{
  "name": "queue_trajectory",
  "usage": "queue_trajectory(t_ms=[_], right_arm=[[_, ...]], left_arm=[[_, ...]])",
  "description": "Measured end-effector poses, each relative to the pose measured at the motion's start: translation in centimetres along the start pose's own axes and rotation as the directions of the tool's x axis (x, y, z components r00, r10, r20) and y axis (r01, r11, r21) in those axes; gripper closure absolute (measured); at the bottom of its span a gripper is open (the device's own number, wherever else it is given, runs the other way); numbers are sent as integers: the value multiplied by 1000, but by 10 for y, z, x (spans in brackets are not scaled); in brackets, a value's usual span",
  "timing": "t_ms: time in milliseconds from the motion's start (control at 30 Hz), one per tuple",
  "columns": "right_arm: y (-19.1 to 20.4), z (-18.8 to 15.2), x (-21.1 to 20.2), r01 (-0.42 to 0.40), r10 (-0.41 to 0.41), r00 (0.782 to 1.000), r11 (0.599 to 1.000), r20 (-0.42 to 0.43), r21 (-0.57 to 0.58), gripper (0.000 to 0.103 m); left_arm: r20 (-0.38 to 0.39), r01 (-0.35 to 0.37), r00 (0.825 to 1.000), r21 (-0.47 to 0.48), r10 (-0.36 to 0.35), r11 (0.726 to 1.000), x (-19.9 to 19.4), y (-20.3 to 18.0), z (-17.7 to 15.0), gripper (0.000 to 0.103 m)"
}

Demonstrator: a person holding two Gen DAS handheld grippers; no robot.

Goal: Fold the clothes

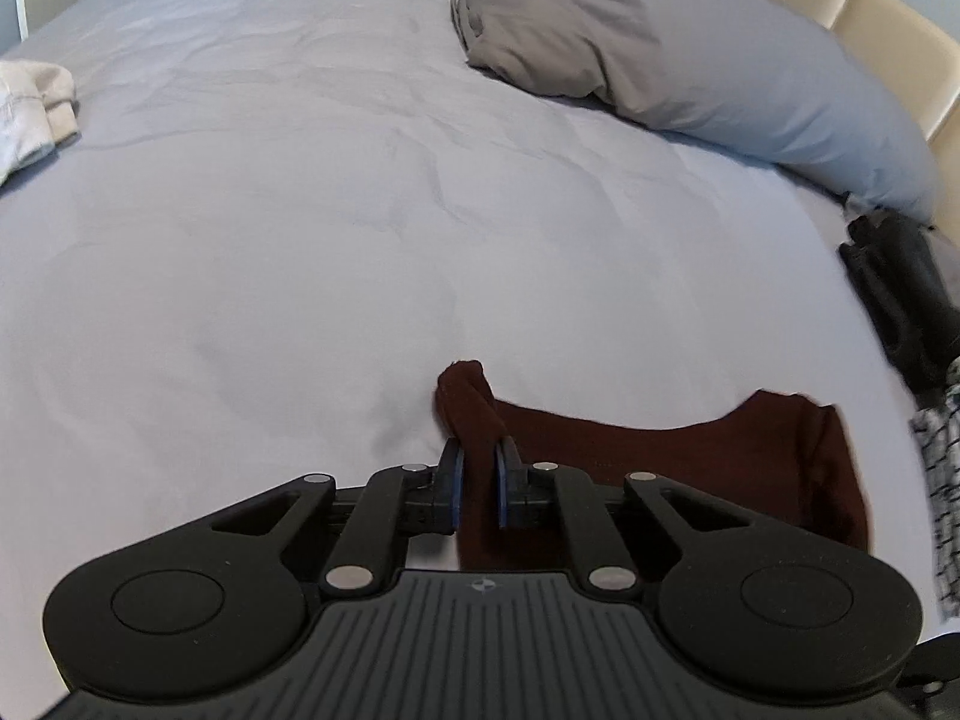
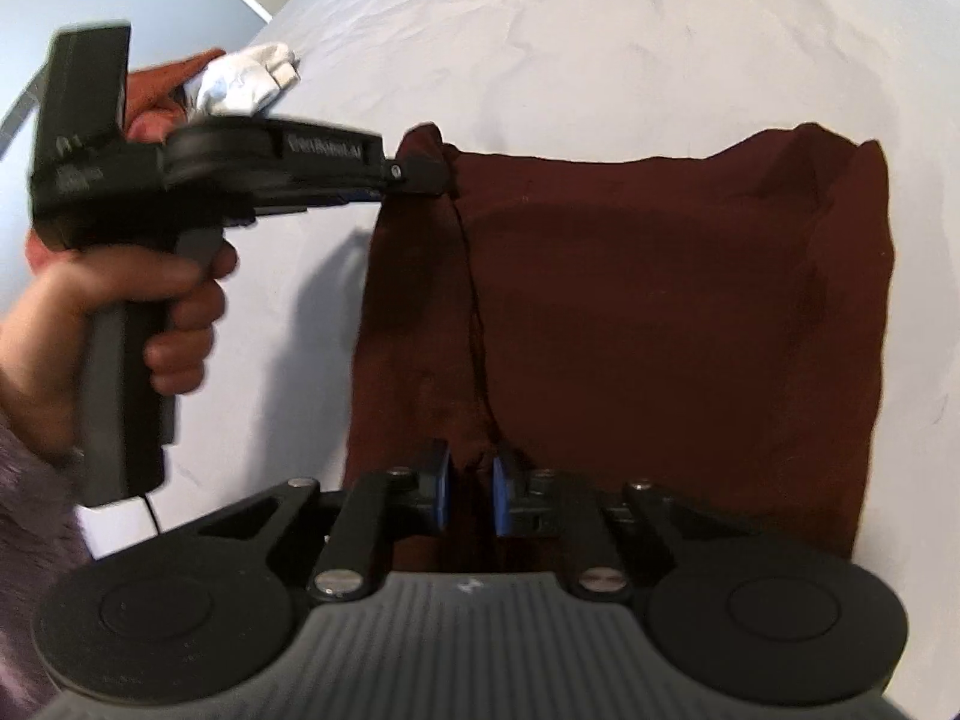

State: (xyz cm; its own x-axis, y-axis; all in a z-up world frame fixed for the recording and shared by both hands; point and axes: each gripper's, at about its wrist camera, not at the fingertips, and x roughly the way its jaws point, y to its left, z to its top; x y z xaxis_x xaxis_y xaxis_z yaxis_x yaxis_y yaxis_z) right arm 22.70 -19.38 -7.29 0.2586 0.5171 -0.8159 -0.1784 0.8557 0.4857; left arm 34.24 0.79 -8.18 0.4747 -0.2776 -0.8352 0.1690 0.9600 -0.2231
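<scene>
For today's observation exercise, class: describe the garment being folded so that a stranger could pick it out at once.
Start from the wide pale bed. Near its close edge lies a dark maroon garment, spread flat, with a bunched fold along one side pinched by both the left gripper and the right gripper. The grey and cream clothes lie apart, untouched.

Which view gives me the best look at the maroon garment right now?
The right wrist view: the maroon garment fills the frame, lying flat on the bed, with its left edge raised where both hand-held grippers pinch it. The left wrist view shows only a low strip and the bunched corner between its pads.
</scene>
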Motion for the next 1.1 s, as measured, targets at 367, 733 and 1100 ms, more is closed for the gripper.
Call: queue_trajectory(t_ms=[367, 733, 1100], right_arm=[[15, -8, -19, 21, -21, 1000, 997, 11, -74, 67], [38, -73, -58, 81, -80, 997, 992, 6, -99, 67], [35, -171, -71, 26, -27, 999, 999, 31, 34, 57]], left_arm=[[49, -4, 999, 0, 4, 1000, -50, 2, -6, 56], [11, 8, 1000, 113, -9, 994, -126, -17, -74, 56], [-75, 48, 996, 112, -40, 993, -175, -43, -183, 56]])
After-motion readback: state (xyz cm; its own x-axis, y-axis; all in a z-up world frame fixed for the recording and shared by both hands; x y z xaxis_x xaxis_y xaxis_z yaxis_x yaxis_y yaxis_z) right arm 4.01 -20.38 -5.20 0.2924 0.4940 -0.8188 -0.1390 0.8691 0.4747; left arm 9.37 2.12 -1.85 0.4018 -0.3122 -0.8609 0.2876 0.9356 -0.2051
